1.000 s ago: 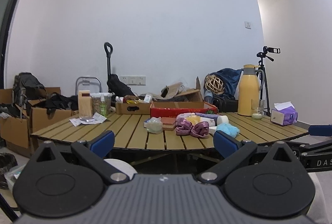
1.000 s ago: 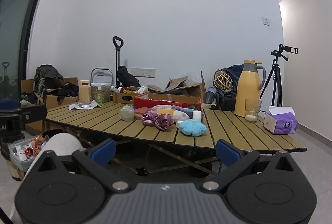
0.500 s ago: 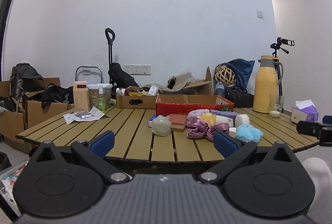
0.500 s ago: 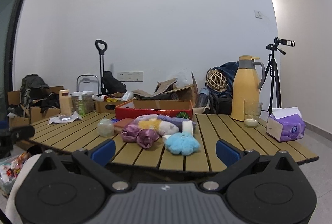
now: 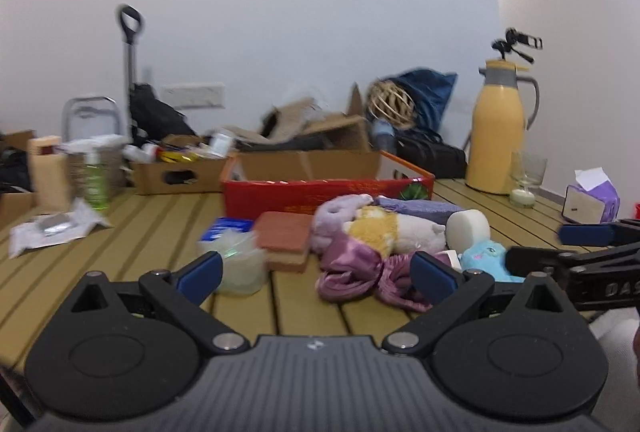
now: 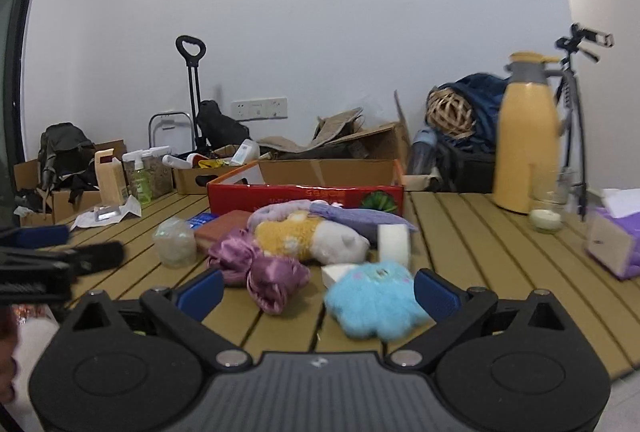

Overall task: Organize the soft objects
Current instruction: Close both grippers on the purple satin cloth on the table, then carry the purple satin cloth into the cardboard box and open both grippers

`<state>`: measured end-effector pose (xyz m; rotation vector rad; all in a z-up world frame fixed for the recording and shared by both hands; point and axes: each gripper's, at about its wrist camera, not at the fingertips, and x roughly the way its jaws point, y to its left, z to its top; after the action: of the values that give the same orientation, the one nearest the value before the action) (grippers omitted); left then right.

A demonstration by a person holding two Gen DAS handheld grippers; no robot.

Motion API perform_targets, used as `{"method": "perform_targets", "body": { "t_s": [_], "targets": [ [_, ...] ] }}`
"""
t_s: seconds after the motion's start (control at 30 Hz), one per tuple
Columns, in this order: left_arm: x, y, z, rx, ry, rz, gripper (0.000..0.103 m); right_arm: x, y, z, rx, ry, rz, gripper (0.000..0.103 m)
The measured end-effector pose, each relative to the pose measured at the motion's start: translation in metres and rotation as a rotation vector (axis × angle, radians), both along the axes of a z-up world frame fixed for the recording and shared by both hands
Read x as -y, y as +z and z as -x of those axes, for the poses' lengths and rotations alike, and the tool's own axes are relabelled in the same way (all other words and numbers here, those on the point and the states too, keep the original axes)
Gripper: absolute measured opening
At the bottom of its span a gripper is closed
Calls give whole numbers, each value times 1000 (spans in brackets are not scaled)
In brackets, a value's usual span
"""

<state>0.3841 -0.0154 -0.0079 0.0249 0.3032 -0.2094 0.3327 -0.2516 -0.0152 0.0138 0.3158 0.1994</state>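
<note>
Blue plush (image 6: pixel 374 298) sits near table's (image 6: pixel 472 244) front edge, long axis across slats, just ahead of your right gripper (image 6: pixel 318 292); your 2 grippers, left gripper (image 5: pixel 316 272) included, gape empty.

Desk (image 6: pixel 472 244): slatted wood, matt tan finish. Pink scrunchie (image 6: pixel 260 268): satin cloth, glossy, at frame centre. Blue plush (image 6: pixel 372 296): fluffy pile, lower centre. White sponge (image 6: pixel 394 238): matt foam. Red box (image 6: pixel 304 197): printed cardboard, slight sheen. My right tongs (image 6: pixel 316 292): matt black plastic, blue pads. Yellow flask (image 6: pixel 526 135): smooth plastic, upper right.
</note>
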Motion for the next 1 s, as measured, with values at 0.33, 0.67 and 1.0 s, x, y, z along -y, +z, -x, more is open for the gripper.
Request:
{"method": "perform_targets", "body": {
  "t_s": [0.33, 0.67, 1.0],
  "targets": [
    [-15, -39, -107, -252, -96, 253, 32, -16, -20, -111, -121, 53, -69, 32],
    [-20, -59, -84, -263, -100, 263, 46, -26, -46, -129, -260, 120, -105, 30],
    [-15, -43, -75, -258, -143, 294, 28, -22, -46, -129, -266, 147, -149, 8]
  ]
}}
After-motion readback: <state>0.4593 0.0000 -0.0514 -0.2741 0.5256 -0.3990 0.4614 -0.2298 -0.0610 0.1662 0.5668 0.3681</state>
